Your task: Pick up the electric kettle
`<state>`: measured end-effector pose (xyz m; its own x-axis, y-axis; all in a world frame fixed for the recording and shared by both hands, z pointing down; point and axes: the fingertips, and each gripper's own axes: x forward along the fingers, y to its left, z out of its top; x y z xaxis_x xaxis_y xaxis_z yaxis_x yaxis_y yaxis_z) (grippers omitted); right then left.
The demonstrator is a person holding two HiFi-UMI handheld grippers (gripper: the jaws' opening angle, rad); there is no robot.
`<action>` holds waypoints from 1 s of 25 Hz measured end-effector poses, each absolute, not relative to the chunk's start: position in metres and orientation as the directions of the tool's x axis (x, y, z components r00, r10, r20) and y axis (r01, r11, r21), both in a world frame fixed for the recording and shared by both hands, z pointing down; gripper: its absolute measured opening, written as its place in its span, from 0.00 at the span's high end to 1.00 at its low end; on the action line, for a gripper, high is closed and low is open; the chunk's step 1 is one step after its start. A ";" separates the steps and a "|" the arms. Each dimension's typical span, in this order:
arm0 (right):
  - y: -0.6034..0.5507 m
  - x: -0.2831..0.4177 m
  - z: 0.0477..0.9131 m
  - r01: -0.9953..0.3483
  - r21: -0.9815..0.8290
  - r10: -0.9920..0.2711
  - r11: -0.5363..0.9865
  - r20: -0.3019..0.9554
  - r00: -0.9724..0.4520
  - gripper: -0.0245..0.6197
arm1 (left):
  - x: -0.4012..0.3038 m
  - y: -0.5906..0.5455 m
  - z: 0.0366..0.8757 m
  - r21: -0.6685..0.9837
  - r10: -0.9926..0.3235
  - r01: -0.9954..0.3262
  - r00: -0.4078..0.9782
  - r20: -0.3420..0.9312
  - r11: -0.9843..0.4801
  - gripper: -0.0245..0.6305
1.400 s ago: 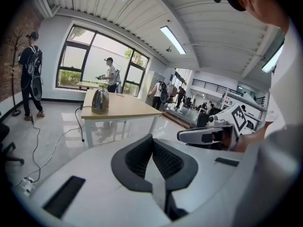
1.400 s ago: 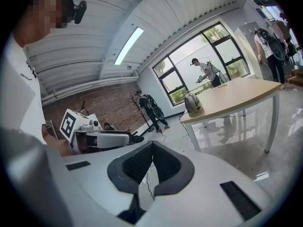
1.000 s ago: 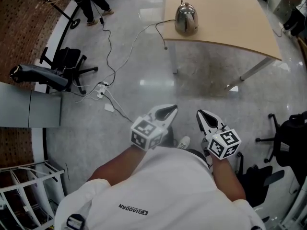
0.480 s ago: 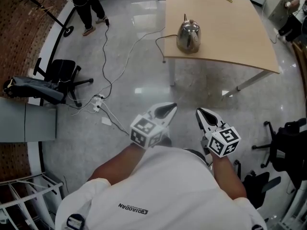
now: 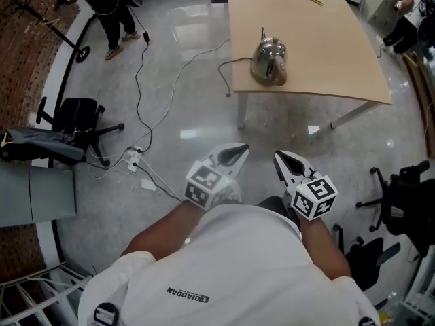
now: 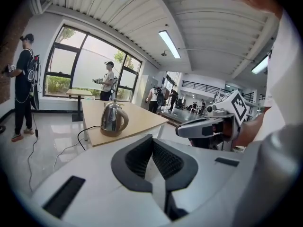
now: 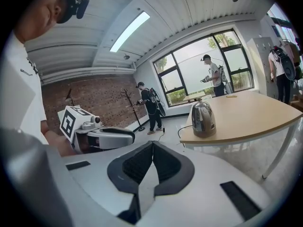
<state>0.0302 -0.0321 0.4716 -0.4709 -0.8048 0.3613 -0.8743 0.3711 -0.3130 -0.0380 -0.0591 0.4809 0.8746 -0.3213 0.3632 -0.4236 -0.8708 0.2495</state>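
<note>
- The approach was the step in hand: the electric kettle (image 5: 269, 61) stood near the front left edge of the pale wooden counter (image 5: 333, 53), well apart from both grippers.
- The left gripper (image 5: 239, 151) and right gripper (image 5: 279, 157) hung side by side over the floor (image 5: 204, 148), each with its fingers closed on nothing.
- Next, I judge, one gripper needed to reach the counter, open and take the kettle's handle.
- The kettle's cord (image 5: 234, 60) hung off the counter's edge; an office chair (image 5: 78, 111) stood to the left.

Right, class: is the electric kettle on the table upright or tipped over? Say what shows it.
Upright. The electric kettle sits on its base on the table, lid knob on top, as both gripper views show.
</note>
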 end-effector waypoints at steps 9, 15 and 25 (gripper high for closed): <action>-0.050 0.031 0.470 -0.887 -0.297 -0.809 0.353 0.378 -0.449 0.93 | -0.045 -0.076 0.480 0.283 -0.321 -0.423 0.883 0.343 -0.861 0.97; -0.071 0.030 0.472 -0.873 -0.300 -0.794 0.385 0.374 -0.479 0.93 | -0.049 -0.089 0.487 0.285 -0.352 -0.459 0.866 0.355 -0.842 0.97; -0.117 0.048 0.471 -0.847 -0.316 -0.776 0.427 0.353 -0.523 0.93 | -0.042 -0.128 0.489 0.281 -0.416 -0.529 0.829 0.375 -0.801 0.97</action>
<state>0.0485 -0.1170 0.4706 -0.5229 -0.7758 0.3532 -0.8472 0.4272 -0.3159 -0.0421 -0.1281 0.4887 0.8285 -0.4156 0.3753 -0.5289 -0.8008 0.2810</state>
